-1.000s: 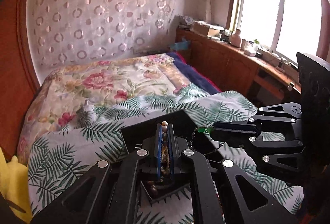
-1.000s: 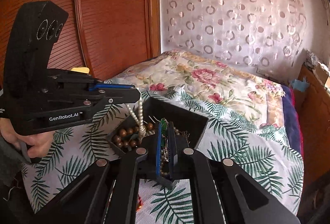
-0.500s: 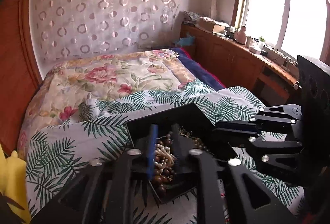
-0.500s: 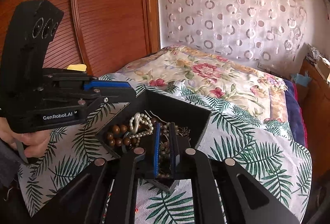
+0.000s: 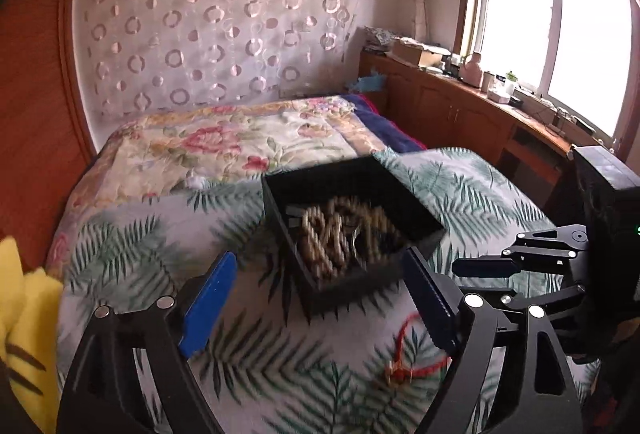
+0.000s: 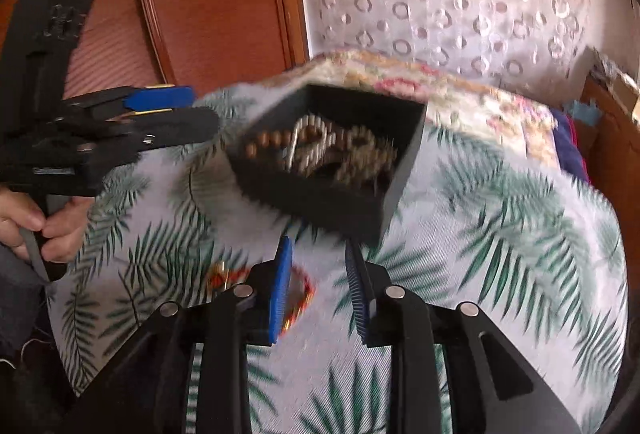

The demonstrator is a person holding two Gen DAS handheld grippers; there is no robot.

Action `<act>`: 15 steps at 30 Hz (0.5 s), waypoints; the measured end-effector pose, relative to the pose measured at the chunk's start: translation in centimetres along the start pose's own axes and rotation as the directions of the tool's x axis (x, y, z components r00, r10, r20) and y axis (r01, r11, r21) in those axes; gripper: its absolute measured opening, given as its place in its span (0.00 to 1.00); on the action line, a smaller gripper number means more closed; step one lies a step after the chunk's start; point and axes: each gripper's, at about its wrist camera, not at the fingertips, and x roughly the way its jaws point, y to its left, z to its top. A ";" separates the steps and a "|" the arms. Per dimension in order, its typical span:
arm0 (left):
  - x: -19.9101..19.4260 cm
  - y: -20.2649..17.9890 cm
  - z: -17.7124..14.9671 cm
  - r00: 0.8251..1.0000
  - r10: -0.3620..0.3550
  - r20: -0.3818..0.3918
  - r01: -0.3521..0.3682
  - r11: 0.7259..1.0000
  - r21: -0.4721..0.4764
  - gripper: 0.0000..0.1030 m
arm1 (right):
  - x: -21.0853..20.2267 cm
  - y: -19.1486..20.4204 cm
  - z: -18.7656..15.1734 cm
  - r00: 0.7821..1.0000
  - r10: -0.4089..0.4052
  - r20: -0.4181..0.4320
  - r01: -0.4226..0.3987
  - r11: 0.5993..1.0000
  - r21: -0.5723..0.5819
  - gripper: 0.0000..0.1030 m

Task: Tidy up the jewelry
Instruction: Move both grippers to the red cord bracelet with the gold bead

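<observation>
Jewelry lay mostly heaped in the black box on the bed, one red bracelet loose on the cover just in front; light, limp and tangle-prone, best pinched along its cord; left gripper and right gripper both gaped empty.

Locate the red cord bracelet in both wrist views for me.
Left wrist: red cord bracelet lies on the palm-leaf cloth, lower right, beside the right finger.
Right wrist: it lies low centre, partly behind the blue finger pad.
Shared landmark: open black jewelry box, beyond it.
</observation>
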 end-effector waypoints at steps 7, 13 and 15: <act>0.2 -0.3 -4.1 0.997 -0.015 -0.081 0.015 1.000 -0.006 0.79 | 1.6 1.8 -2.3 0.995 -0.047 -0.083 0.044 0.998 -0.036 0.28; 0.9 -1.9 -5.8 0.988 -0.051 -0.144 0.056 0.998 0.029 0.60 | 1.1 2.5 -2.8 0.990 -0.118 -0.081 0.111 0.990 -0.089 0.07; 1.2 -2.3 -6.0 0.985 -0.071 -0.159 0.077 0.996 0.033 0.55 | 0.4 2.0 -2.8 0.989 -0.131 -0.062 0.126 0.989 -0.076 0.07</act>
